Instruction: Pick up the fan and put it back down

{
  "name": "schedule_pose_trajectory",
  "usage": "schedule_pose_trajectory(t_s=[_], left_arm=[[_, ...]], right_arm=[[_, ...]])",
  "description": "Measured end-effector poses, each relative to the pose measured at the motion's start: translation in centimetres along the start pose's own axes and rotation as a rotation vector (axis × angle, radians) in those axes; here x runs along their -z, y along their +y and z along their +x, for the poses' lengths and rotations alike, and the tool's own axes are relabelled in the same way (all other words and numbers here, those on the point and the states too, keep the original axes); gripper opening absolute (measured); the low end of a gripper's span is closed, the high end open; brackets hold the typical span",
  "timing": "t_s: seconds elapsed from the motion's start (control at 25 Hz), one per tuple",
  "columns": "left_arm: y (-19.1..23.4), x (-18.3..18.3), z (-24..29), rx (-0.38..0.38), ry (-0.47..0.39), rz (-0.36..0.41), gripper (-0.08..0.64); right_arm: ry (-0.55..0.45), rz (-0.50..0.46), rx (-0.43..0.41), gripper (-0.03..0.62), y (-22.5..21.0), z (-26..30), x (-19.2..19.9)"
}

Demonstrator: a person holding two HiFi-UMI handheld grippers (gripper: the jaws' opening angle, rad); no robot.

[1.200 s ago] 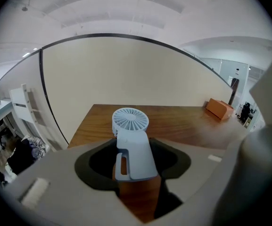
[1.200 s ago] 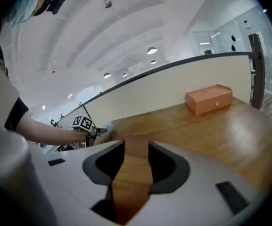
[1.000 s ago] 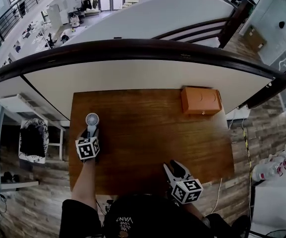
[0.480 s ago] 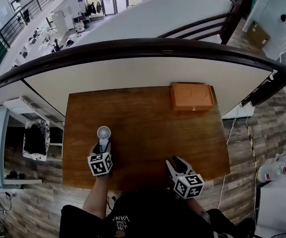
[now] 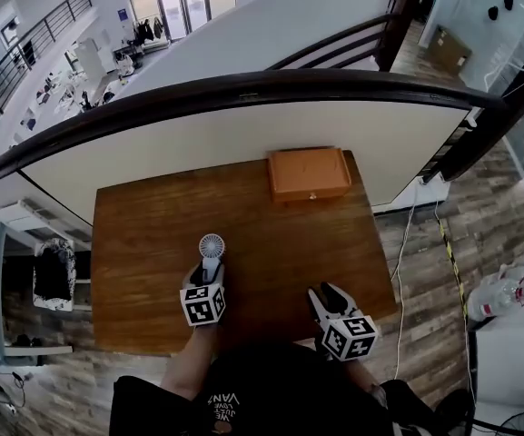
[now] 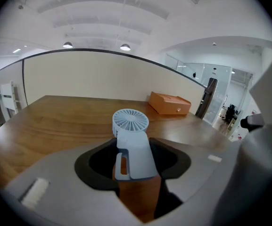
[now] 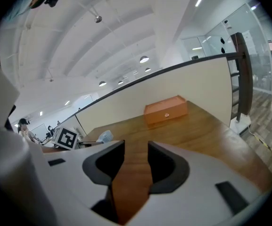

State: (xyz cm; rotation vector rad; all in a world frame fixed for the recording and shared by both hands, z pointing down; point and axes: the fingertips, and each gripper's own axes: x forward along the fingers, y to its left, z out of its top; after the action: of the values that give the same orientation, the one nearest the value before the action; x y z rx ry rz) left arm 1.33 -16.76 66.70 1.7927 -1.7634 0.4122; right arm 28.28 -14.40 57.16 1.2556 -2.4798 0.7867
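Observation:
A small pale-blue hand fan (image 5: 212, 246) is held by its handle in my left gripper (image 5: 205, 278), round head pointing away from me, over the front middle of the wooden table (image 5: 143, 234). In the left gripper view the fan (image 6: 130, 122) sits between the jaws of the left gripper (image 6: 132, 149), which are shut on its handle. My right gripper (image 5: 330, 296) hovers open near the table's front right with nothing between its fingers. In the right gripper view the right gripper (image 7: 136, 147) frames bare wood, and the fan (image 7: 105, 136) shows to its left.
An orange box (image 5: 309, 173) stands at the table's back right, also in the left gripper view (image 6: 169, 102) and the right gripper view (image 7: 166, 109). A white wall with a dark rail (image 5: 243, 89) runs behind the table. Floor drops off at the table's front and sides.
My left gripper has carried the fan from the table's left side toward the front middle. The right gripper has shifted a little to the right along the front edge.

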Motion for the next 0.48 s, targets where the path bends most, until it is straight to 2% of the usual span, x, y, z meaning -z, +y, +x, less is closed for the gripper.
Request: schedule_pose_trajectory(t_s=[0.32, 0.48], left_arm=[[-9.9, -1.3, 4.9, 0.121, 0.019, 0.070, 0.221], [-13.3, -1.4, 7.1, 0.147, 0.031, 0.061, 0.221]], right_arm=[[-0.049, 0.057, 0.108, 0.135, -6.2, -4.6, 0.1], [-0.064, 0.092, 0.161, 0.136, -8.6, -6.6, 0.8]])
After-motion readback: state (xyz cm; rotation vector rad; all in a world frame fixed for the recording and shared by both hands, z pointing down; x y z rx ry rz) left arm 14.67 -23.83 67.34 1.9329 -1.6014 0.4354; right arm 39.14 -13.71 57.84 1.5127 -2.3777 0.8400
